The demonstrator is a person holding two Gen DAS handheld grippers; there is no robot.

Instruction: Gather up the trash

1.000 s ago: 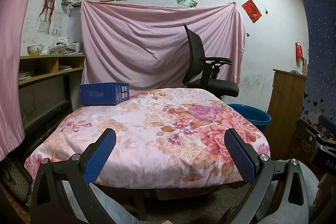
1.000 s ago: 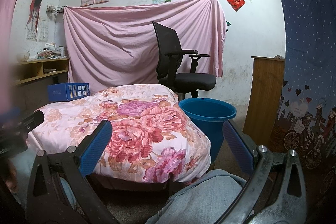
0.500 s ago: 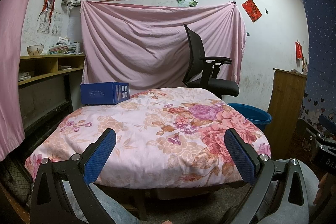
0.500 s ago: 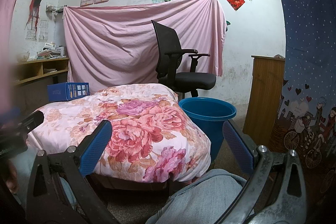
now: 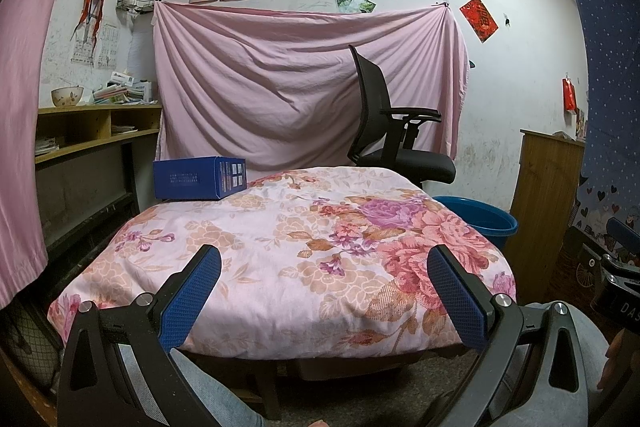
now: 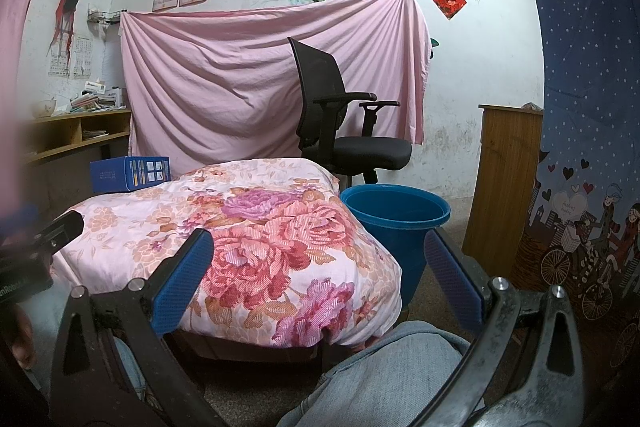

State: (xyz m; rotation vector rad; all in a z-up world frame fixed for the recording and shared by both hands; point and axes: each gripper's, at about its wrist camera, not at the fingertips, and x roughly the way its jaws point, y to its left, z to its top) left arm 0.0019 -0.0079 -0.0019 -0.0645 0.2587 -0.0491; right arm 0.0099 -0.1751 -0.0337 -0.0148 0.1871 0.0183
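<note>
Left gripper [image 5: 324,291]: held low and level in front of the near edge of the quilt, aimed across it toward the back wall; its body also shows at the left edge of the right wrist view [image 6: 38,259].
Left fingers [image 5: 190,301]: released, spread wide, nothing between the blue pads.
Box [image 5: 199,178]: blue carton lying on its long side at the far left corner of the quilt, well beyond and just left of the left finger of the left gripper; from the right wrist it sits far beyond and left of that gripper's left finger [image 6: 130,174].
Quilt [image 5: 288,247]: pink floral cover over the worktop, filling the gap between the left gripper's fingers; its near edge hangs just past the fingertips.
Chair [image 5: 394,131]: black office chair behind the quilt, beyond the gap, nearer the right finger.
Bucket [image 6: 394,223]: blue, open mouth up, on the floor just beside the quilt's right corner; between the right gripper's fingers, close to its right finger. Whether anything lies inside cannot be told.
Right gripper [image 6: 318,279]: held low above the person's knee [image 6: 384,375], aimed at the quilt's right corner and the bucket.
Right fingers [image 6: 182,283]: released, spread wide, gripping nothing.
Cabinet [image 6: 506,183]: wooden, standing beyond the right finger of the right gripper, right of the bucket.
</note>
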